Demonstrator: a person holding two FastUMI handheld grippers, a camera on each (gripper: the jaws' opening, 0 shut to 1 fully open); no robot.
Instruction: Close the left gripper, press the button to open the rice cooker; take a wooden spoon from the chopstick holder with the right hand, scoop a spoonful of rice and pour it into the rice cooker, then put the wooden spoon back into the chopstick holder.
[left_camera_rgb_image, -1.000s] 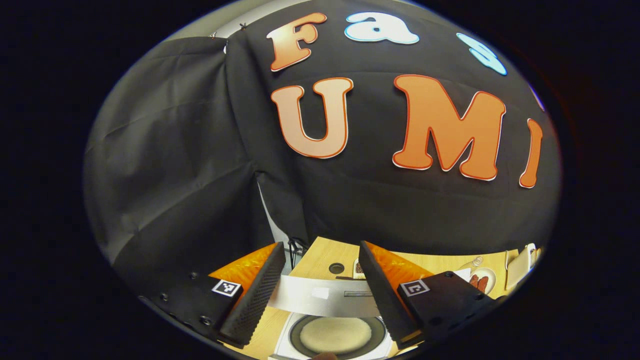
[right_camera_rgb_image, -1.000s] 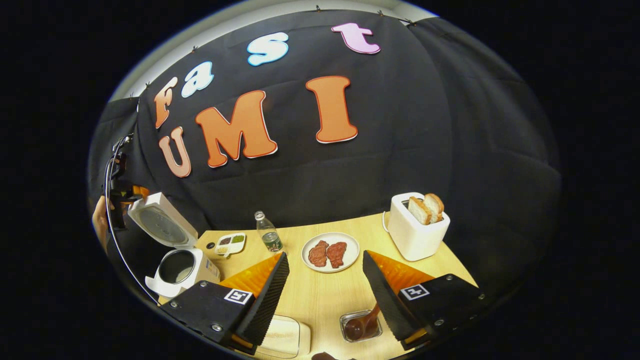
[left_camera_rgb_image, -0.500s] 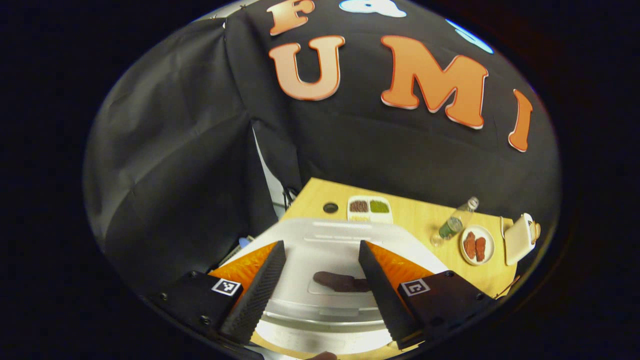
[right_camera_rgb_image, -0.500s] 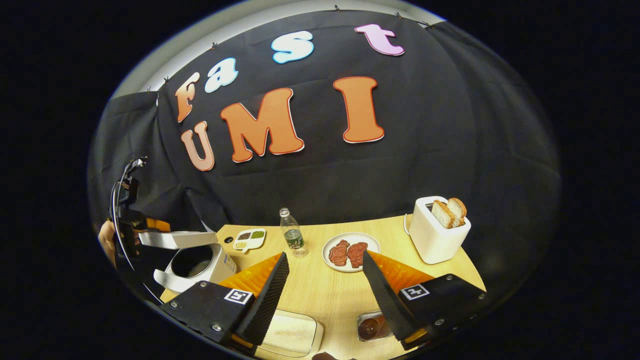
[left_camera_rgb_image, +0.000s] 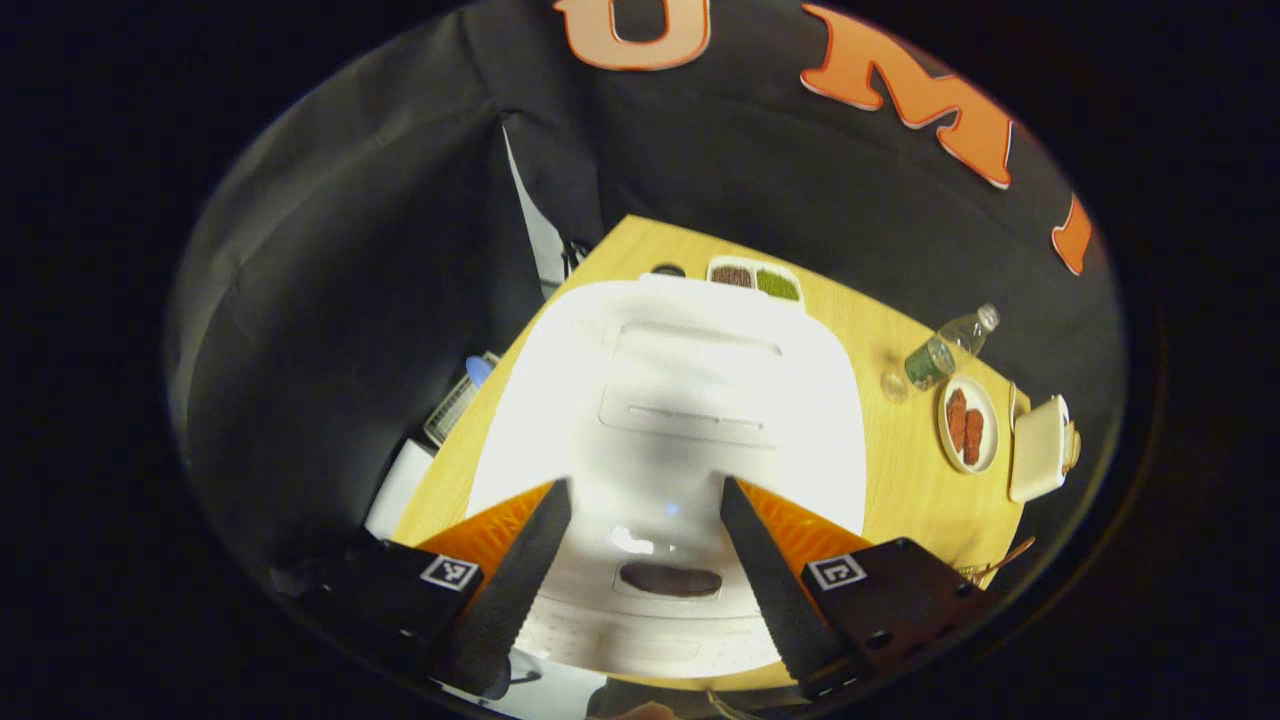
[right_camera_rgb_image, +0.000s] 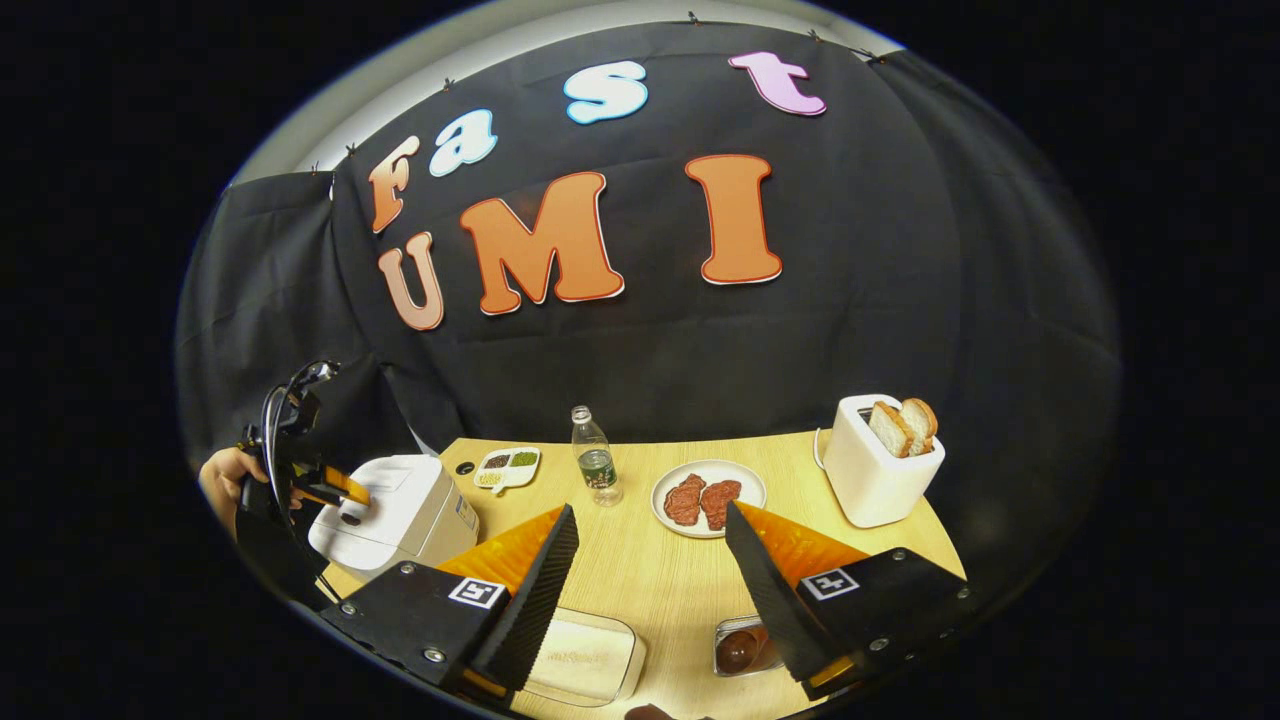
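The white rice cooker (left_camera_rgb_image: 670, 420) has its lid down, with a dark oval button (left_camera_rgb_image: 670, 578) at the lid's front. My left gripper (left_camera_rgb_image: 645, 590) is open and hovers over that front edge, the button between its fingers. In the right gripper view a hand (right_camera_rgb_image: 222, 475) holds the left gripper (right_camera_rgb_image: 335, 487) at the rice cooker (right_camera_rgb_image: 400, 510); I cannot tell whether it touches. My right gripper (right_camera_rgb_image: 650, 590) is open over the table with nothing in it. Below it lie a clear rice box (right_camera_rgb_image: 585, 655) and a small clear holder with the brown wooden spoon (right_camera_rgb_image: 740, 650), partly hidden by a finger.
On the wooden table (right_camera_rgb_image: 650, 560) stand a water bottle (right_camera_rgb_image: 596, 468), a plate of meat (right_camera_rgb_image: 708, 497), a white toaster with bread (right_camera_rgb_image: 880, 460) and a small divided dish (right_camera_rgb_image: 507, 467). The black cloth wall closes off the back.
The rice cooker's lid went from upright to fully down. My left gripper tilted down with it, staying open. The right gripper barely shifted.
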